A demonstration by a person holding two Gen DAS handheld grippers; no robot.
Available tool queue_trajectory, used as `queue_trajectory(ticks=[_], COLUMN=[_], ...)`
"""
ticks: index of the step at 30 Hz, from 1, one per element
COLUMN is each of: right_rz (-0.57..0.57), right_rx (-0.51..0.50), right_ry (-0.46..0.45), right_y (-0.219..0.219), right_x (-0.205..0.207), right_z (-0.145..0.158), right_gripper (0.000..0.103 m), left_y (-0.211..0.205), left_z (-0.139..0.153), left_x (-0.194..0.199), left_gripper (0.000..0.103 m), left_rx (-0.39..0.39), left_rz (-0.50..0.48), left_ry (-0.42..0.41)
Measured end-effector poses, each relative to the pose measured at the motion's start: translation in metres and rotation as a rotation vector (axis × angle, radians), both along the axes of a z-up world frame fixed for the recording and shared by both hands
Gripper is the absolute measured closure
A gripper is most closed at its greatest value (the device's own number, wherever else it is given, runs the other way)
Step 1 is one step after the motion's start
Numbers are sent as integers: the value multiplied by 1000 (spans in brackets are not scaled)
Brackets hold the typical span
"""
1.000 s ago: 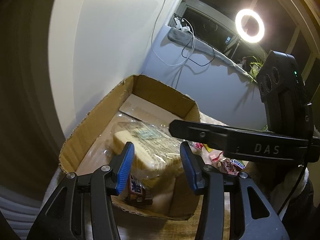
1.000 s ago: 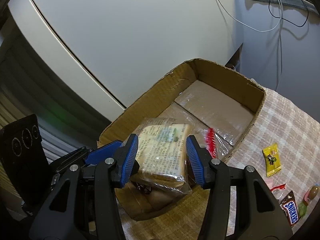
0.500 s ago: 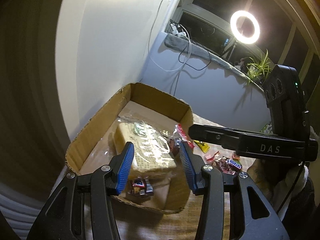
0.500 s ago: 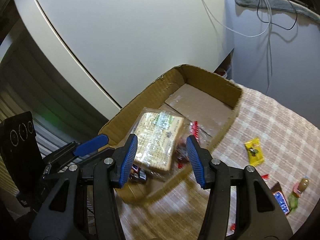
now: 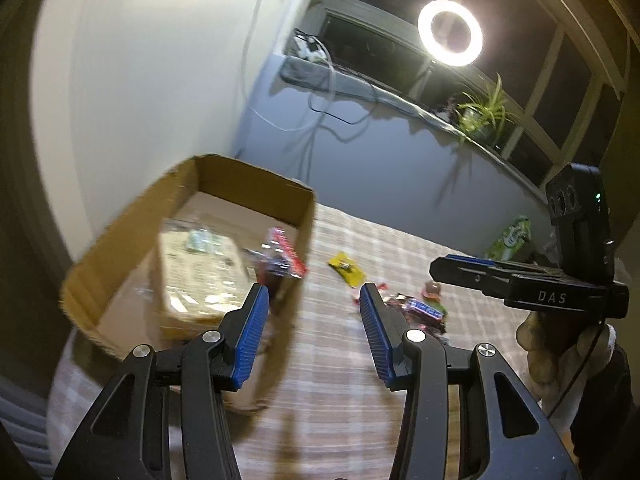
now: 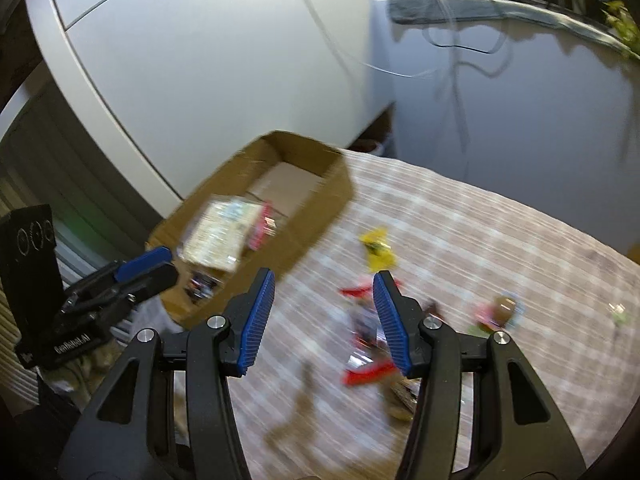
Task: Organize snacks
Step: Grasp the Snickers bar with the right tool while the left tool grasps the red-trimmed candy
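An open cardboard box [image 5: 256, 188] stands at the left of the checked cloth. In it lie a wrapped bread pack [image 5: 200, 276], a red packet [image 5: 284, 256] and a small dark bar [image 6: 202, 284]. My left gripper [image 5: 310, 312] hangs open and empty, just right of the box's near corner. My right gripper [image 6: 324, 292] is open and empty too, above loose snacks on the cloth: a yellow candy [image 6: 376, 250], red wrappers [image 6: 368, 372] and a Snickers bar [image 5: 426, 310]. Each gripper shows in the other's view: the right gripper [image 5: 452, 270] and the left gripper [image 6: 160, 264]. The picture is blurred.
The checked tablecloth [image 6: 480, 232] stretches to the right. A small brown-capped item [image 6: 500, 308] and a green packet [image 5: 512, 236] lie further right. Behind are a white wall, a grey sill with cables [image 5: 332, 80], a plant [image 5: 484, 112] and a ring light [image 5: 450, 32].
Both grippers have drawn back from the box and swung right over the cloth. The bread pack stays in the box. Loose snacks have come into view.
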State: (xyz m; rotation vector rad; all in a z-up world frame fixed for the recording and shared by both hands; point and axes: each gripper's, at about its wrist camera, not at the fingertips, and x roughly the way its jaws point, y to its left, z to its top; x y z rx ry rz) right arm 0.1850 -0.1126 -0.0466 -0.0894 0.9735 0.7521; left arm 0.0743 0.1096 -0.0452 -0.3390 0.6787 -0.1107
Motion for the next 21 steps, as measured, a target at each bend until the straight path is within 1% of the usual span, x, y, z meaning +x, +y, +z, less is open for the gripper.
queue_trajectory(ticks=[6, 10, 14, 21], right_rz=[-71, -80, -38, 51], right_rx=[-44, -61, -86, -135], right_ry=[12, 27, 32, 31], right_y=[-45, -63, -65, -50], right_x=[11, 17, 19, 25], right_z=[-12, -22, -31, -49], right_gripper=[49, 49, 49, 49], left_y=[-32, -50, -66, -90], left_z=[-7, -13, -20, -37], left_x=[13, 23, 32, 53], left_gripper=[58, 58, 58, 58], left_rx=[0, 3, 6, 15], left_rz=[-60, -93, -118, -156], left_ry=[24, 46, 76, 140])
